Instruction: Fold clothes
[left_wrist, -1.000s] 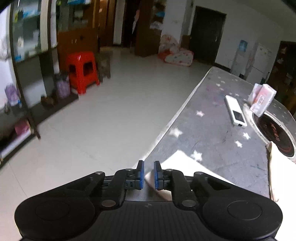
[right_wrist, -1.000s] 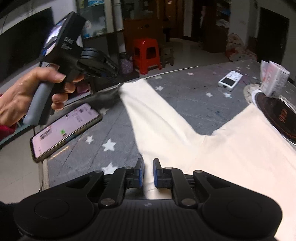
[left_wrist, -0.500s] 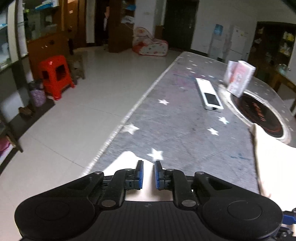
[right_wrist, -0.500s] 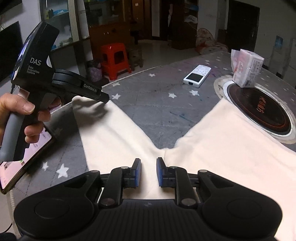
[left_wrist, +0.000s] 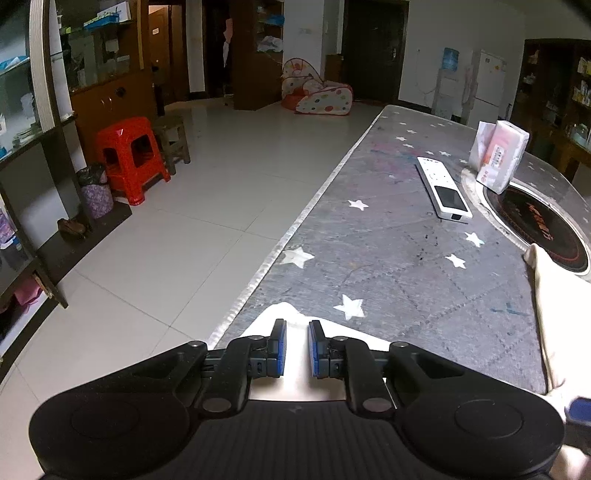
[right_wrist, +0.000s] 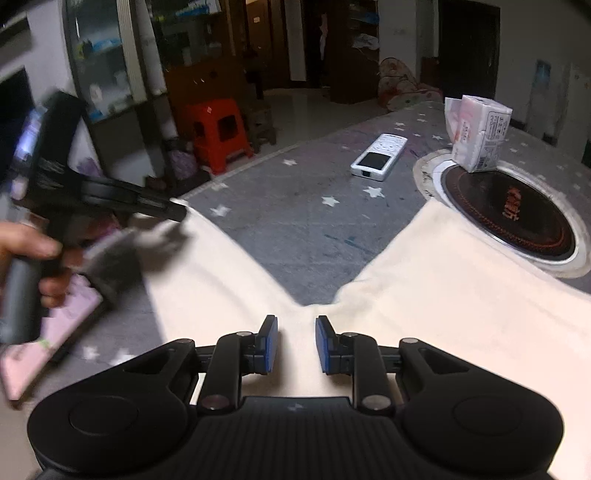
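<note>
On the table (right_wrist: 295, 206) the cream trousers (right_wrist: 424, 295) lie spread, legs forking apart. Your right gripper (right_wrist: 296, 341) hangs over the crotch, jaws parted, gripping nothing. Your left gripper (left_wrist: 296, 347) sits at one leg's end (left_wrist: 284, 314), jaws parted too.

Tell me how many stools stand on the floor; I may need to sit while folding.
2: a red plastic stool by the cabinets left of the table, and a small wooden stool right beside it. Others may be hidden out of view.
</note>
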